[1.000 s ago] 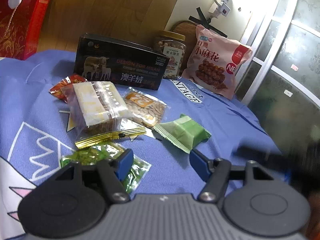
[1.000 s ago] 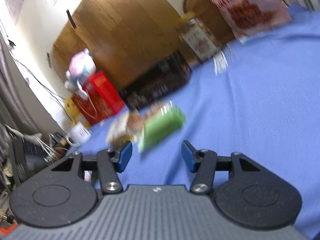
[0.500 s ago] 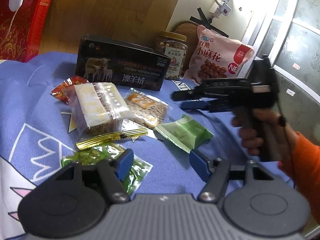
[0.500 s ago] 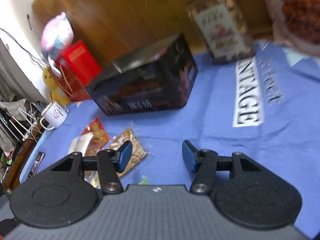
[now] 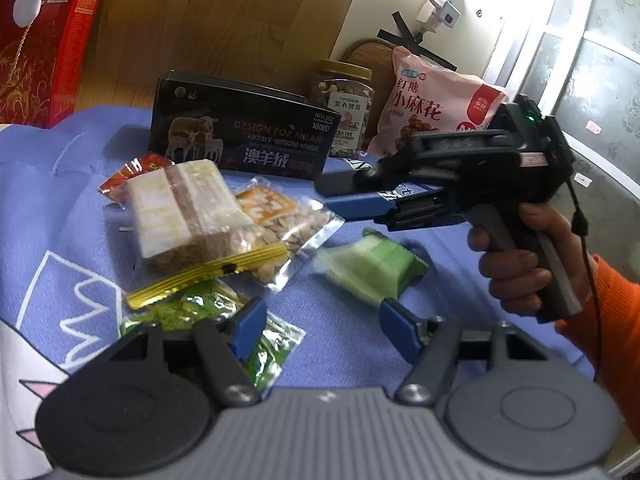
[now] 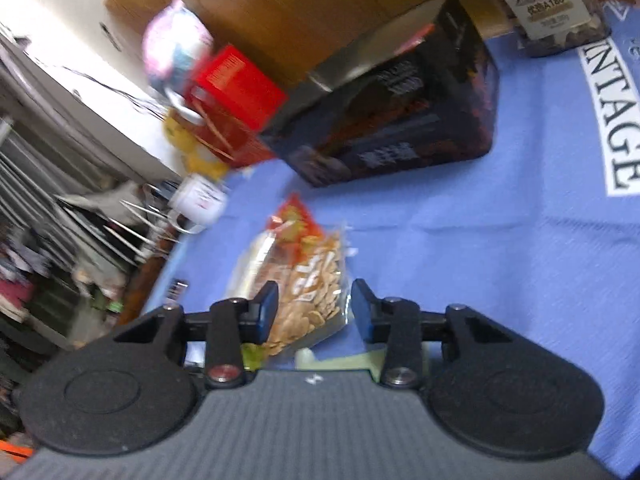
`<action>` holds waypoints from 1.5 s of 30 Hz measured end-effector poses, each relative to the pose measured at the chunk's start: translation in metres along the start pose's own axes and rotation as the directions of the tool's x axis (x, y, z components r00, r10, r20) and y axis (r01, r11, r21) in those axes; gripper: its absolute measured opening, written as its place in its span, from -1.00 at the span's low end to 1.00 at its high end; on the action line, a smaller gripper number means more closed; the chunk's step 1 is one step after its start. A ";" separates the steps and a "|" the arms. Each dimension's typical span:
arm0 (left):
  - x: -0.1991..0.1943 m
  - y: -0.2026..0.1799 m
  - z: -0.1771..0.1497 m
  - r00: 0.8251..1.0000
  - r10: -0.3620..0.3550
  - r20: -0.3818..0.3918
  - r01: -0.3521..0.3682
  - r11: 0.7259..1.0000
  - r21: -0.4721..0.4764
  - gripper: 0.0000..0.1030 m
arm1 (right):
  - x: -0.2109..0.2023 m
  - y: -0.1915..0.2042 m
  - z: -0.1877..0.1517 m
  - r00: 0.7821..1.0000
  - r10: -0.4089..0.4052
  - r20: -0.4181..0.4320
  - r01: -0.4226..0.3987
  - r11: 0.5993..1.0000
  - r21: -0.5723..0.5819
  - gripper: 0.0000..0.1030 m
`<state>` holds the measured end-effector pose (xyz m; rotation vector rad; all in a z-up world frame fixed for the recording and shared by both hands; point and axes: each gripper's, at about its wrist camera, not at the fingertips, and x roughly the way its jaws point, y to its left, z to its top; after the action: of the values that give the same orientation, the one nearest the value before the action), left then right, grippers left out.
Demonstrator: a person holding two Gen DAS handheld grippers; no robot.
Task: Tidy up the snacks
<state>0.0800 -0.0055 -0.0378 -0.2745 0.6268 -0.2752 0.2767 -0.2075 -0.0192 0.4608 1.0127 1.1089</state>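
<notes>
Small snack packs lie on a blue cloth (image 5: 72, 184): a clear pack of layered bars (image 5: 188, 216), a seed pack (image 5: 288, 220), a red pack (image 5: 132, 172), a green wrapped cake (image 5: 372, 268) and a green-filled pack (image 5: 208, 312). My left gripper (image 5: 320, 324) is open, low over the cloth, its left finger above the green-filled pack. My right gripper (image 5: 332, 196) is held by a hand above the green cake, pointing left at the seed pack. In the right wrist view my right gripper (image 6: 314, 308) is open over the seed pack (image 6: 316, 280).
A black box (image 5: 244, 136) stands behind the packs, also in the right wrist view (image 6: 400, 116). A nut jar (image 5: 346, 100) and a pink bag (image 5: 436, 108) stand at the back right. A red box (image 5: 36, 48) stands far left. A white mug (image 6: 198, 200) sits beyond the cloth's edge.
My right gripper has moved left and lower, coming over the green cake toward the seed pack, and its jaws have narrowed. The green cake looks blurred, nudged slightly. My left gripper has stayed still.
</notes>
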 end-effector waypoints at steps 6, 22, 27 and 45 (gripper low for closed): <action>0.001 0.000 0.000 1.000 0.000 0.000 0.000 1.000 0.001 0.25 | 0.006 -0.005 0.000 0.995 0.096 -0.010 -0.095 0.992 0.088 -0.16; -0.005 0.010 -0.001 0.999 -0.050 0.015 0.051 0.998 -0.049 0.26 | -0.103 0.013 -0.116 0.907 -0.055 0.417 -0.035 0.978 0.204 -0.79; -0.007 0.014 0.000 0.993 -0.119 0.005 0.119 0.991 -0.067 0.27 | -0.119 0.012 -0.206 0.854 -0.214 0.474 0.063 0.947 0.315 -0.69; -0.029 -0.014 -0.018 0.964 -0.233 -0.131 0.209 0.962 -0.175 0.37 | -0.101 0.024 -0.238 0.845 -0.146 0.515 -0.038 0.943 0.330 -0.80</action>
<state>0.0436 -0.0121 -0.0316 -0.4835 0.7707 -0.4656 0.0529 -0.3264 -0.0756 0.9504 0.7015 0.6897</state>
